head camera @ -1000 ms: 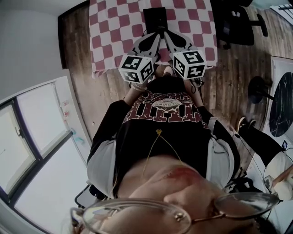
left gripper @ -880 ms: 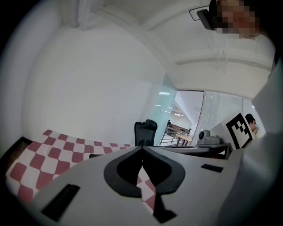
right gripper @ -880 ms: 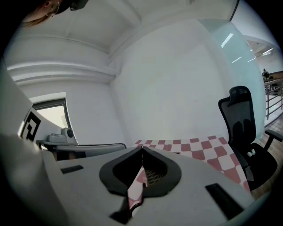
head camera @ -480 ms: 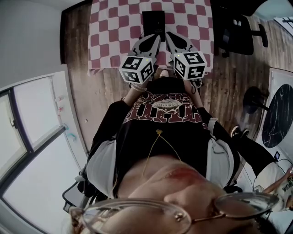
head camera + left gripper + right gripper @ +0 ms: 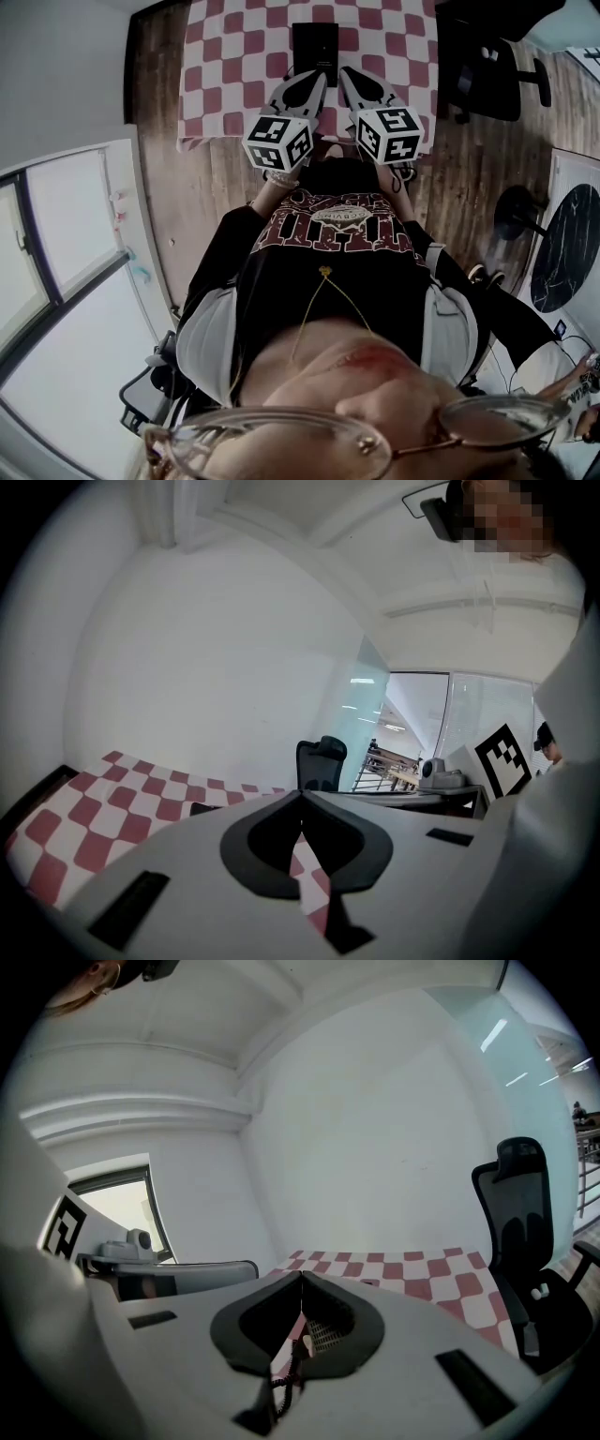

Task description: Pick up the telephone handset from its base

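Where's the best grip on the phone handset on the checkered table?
The telephone is a narrow dark block running away from the person, handset indistinct from base. Probably pinch the handset's middle across its narrow width, coming from above at the near end. The left hand-held gripper and right hand-held gripper are shut, so open first; avoid the coiled cord.

Black telephone (image 5: 315, 42) on checked tablecloth (image 5: 225, 56); left gripper (image 5: 317, 77) and right gripper (image 5: 343, 75) side by side, tips near telephone; office chair (image 5: 483, 58) at right
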Demonstrator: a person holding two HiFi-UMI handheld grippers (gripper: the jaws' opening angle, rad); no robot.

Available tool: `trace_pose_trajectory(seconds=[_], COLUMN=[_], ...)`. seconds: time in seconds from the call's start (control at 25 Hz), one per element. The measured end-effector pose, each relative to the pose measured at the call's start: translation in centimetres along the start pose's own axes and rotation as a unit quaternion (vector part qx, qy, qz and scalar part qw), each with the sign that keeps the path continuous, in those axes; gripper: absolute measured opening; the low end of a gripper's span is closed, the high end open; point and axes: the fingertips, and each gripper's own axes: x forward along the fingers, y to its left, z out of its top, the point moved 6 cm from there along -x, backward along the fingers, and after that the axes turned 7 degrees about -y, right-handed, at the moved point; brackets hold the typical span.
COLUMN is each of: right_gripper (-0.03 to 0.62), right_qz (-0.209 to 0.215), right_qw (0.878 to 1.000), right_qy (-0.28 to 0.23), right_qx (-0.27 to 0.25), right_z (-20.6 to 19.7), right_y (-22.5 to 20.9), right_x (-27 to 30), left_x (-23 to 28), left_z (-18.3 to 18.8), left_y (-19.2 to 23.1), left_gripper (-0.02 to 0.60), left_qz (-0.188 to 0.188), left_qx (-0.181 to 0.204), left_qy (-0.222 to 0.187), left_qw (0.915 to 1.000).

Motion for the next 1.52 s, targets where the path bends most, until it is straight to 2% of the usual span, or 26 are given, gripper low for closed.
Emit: trace_pose_trajectory(seconds=[0.28, 1.16, 1.52], right_gripper=[0.020, 0.020, 0.020], right_qz=[-0.016, -0.083, -0.112], right_qw=[1.000, 0.996, 0.993], right_qy=[-0.003, 0.011, 0.027], right_qx=[0.003, 0.023, 0.034], right_z=[0.6, 0.8, -0.1], right_y=[-0.6, -1.9, -2.0], right_x=[1.5, 8.2, 10.6], left_x=[1.7, 5.9, 6.9], left_z=[0.5, 1.9, 1.3], left_y=[1.7, 8.6, 11.7], left_gripper=[0.009, 0.009, 0.009], left_qz=[-0.016, -0.065, -0.078], left_qx=[-0.008, -0.019, -0.033], left_qy=[-0.001, 0.039, 0.059], left_qw=[0.9998, 0.9969, 0.9946])
